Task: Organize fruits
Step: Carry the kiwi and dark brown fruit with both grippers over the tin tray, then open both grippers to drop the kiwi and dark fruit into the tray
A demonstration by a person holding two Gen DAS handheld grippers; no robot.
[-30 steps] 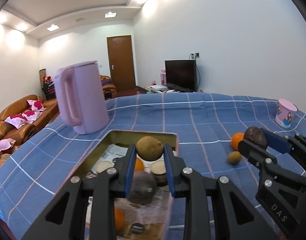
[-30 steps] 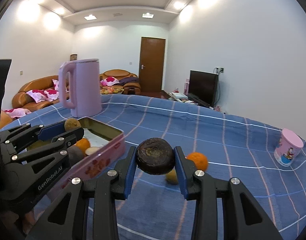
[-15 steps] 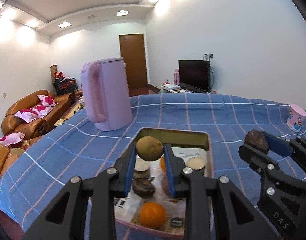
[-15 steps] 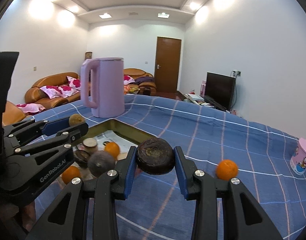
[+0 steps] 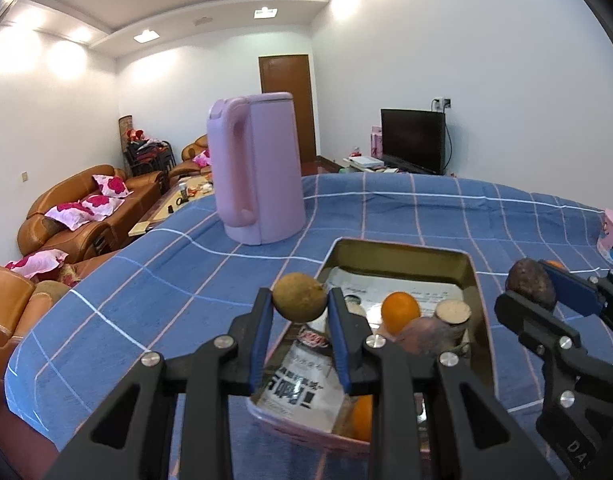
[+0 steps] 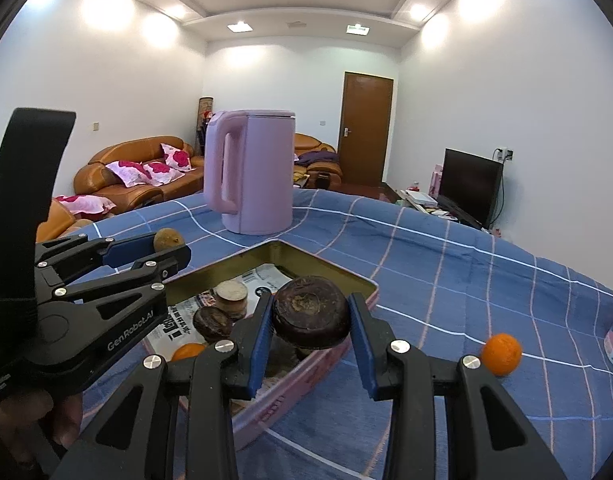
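Note:
My left gripper (image 5: 299,308) is shut on a small tan-brown round fruit (image 5: 299,297), held above the near left edge of the pink tin tray (image 5: 398,250). My right gripper (image 6: 311,324) is shut on a dark brown flattened fruit (image 6: 311,317), held above the tray's (image 6: 326,270) near right wall. The right gripper also shows at the right of the left wrist view (image 5: 531,289), and the left gripper at the left of the right wrist view (image 6: 169,245). The paper-lined tray holds oranges (image 5: 400,309), dark fruits (image 6: 212,322) and a pale cut round (image 6: 231,294). One orange (image 6: 501,353) lies loose on the blue cloth.
A tall pink kettle (image 5: 256,168) stands on the blue checked tablecloth (image 5: 426,216) behind the tray. A small pink printed cup (image 5: 612,236) stands at the table's far right. Sofas, a TV and a door lie beyond the table.
Both grippers have moved left with their fruits. The tray now sits to the right in the left wrist view and directly under the right gripper. The loose orange has shifted right.

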